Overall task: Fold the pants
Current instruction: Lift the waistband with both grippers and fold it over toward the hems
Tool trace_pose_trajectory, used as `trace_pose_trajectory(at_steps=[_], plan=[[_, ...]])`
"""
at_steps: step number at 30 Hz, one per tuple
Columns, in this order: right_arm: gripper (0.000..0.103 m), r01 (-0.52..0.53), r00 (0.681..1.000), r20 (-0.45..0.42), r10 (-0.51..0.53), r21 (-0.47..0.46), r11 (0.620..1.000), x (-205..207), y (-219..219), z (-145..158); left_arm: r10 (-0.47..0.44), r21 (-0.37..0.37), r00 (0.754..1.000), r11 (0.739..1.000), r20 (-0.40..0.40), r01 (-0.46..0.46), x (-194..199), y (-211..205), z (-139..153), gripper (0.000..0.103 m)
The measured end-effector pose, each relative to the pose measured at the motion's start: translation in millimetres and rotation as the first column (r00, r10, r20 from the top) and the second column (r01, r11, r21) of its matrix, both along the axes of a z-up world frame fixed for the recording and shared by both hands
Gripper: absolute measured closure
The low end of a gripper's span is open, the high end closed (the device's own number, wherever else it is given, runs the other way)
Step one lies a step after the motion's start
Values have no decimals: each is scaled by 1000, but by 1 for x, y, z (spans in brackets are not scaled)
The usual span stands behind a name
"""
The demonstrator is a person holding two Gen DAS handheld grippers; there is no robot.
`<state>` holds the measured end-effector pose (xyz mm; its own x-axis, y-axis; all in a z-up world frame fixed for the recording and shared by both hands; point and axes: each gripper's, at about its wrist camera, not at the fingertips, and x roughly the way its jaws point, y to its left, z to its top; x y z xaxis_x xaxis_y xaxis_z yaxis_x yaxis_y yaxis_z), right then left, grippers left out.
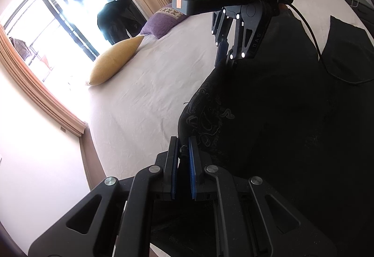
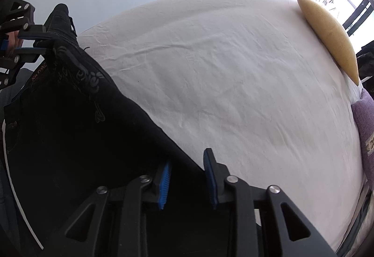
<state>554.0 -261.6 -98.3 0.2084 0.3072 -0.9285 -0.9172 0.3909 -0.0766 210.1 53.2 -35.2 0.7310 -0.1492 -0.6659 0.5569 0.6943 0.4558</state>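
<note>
Clearly both grippers grip one edge of the black pants point(image 1: 268, 116) so that the cloth hangs as a flat sheet above the bed point(image 1: 145, 84), ready to be laid or doubled over. The left gripper point(image 1: 184, 151) has its blue pads nearly together, with a small fold of the pants' edge pinched between them at 12 o'clock from its fingers. The right gripper point(image 1: 225, 58) sits at 1 o'clock in the left wrist view, pointing down, its fingers narrowed onto the upper edge of the same cloth. In the right wrist view its blue pads stand somewhat apart, and the edge of the pants point(image 2: 77, 121) runs between them; the grip looks closed on thick cloth, though contact is partly hidden. There the left gripper point(image 2: 44, 41) shows at 10 o'clock, holding the far corner near the pale printed pattern. A yellow pillow point(image 2: 332, 35) lies at 2 o'clock, well apart, so the sheet beneath stays free for folding. I judge the spread grip keeps the edge taut and stops sagging.
</note>
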Motion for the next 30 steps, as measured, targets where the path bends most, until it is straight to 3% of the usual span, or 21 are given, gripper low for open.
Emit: trace_pose_trajectory(at_steps=[2, 5, 17, 30], plan=[[91, -1, 1000, -11, 1, -2, 1000, -9, 1, 0, 2, 1, 1000, 1000, -3, -2, 1, 0, -1, 96], [94, 6, 1000, -15, -6, 9, 1000, -15, -2, 4, 10, -4, 1000, 1000, -6, -10, 1, -1, 1, 96], [99, 145, 987, 57, -152, 107, 984, -50, -17, 23, 79, -95, 996, 992, -32, -82, 3, 0, 11, 96], [99, 284, 949, 58, -309, 267, 921, -130, -28, 44, 67, -154, 996, 985, -50, -74, -50, -17, 17, 96]])
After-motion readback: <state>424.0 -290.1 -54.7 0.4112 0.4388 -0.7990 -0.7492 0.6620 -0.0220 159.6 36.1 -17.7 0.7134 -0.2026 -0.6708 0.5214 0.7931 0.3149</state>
